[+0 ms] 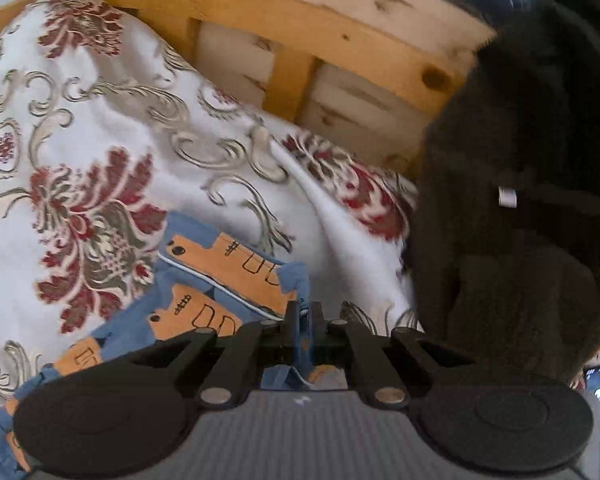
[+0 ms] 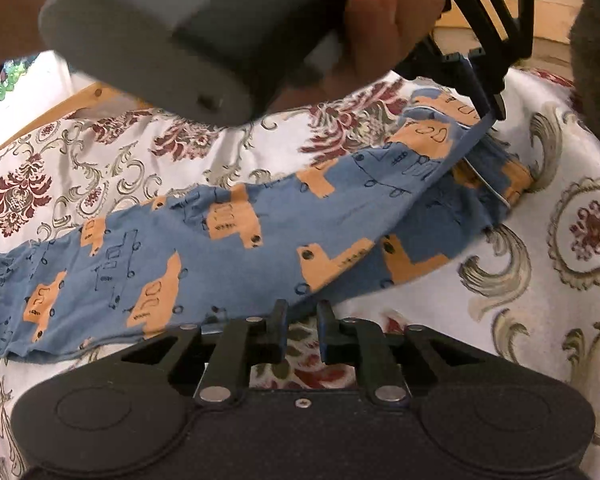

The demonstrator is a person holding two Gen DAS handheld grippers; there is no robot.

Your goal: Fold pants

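Your left tongs (image 1: 305,316) pinch an edge of the blue patterned pants (image 2: 204,248), lifting it. Your right tongs (image 2: 302,322) hover slightly spread beside the pants on the floral bedspread (image 2: 540,240).

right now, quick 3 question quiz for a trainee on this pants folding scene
1. True or false: the left gripper is shut on the pants.
2. The right gripper is: A) clamped on the waistband, B) open at the pants' near edge, C) holding a pillow.
3. What do the pants lie on?

Key:
1. True; blue cloth is pinched between its fingers.
2. B.
3. A white floral bedspread beside a wooden bed frame.
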